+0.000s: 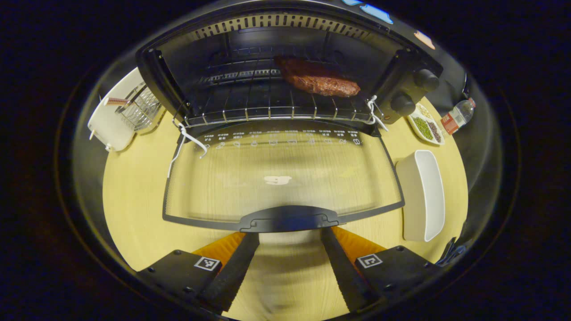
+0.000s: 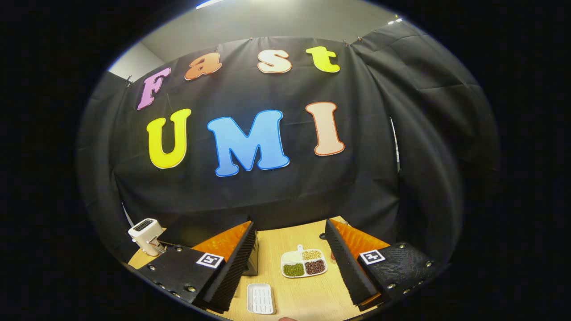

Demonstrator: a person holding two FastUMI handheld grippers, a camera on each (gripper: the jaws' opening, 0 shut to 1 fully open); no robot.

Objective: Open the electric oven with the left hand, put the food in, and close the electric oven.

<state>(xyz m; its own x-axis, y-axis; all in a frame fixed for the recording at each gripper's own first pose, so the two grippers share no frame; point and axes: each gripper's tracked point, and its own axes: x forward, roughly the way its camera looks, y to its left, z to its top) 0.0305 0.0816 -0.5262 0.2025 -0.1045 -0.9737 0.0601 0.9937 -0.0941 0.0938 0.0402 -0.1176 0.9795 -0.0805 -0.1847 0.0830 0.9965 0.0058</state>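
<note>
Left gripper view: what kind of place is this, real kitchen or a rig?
Likely a staged recording booth: black electric oven on a light wooden tabletop, black cloth wall behind, white sectioned dish of beans.

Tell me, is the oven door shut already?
No, the oven door lies folded down flat, and the meat sits on the rack inside.

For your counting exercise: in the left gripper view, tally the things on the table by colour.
Black: 1, the oven
White: 3, the tray, the sectioned dish and the appliance
Clear: 1, the bottle
Total: 5
</note>
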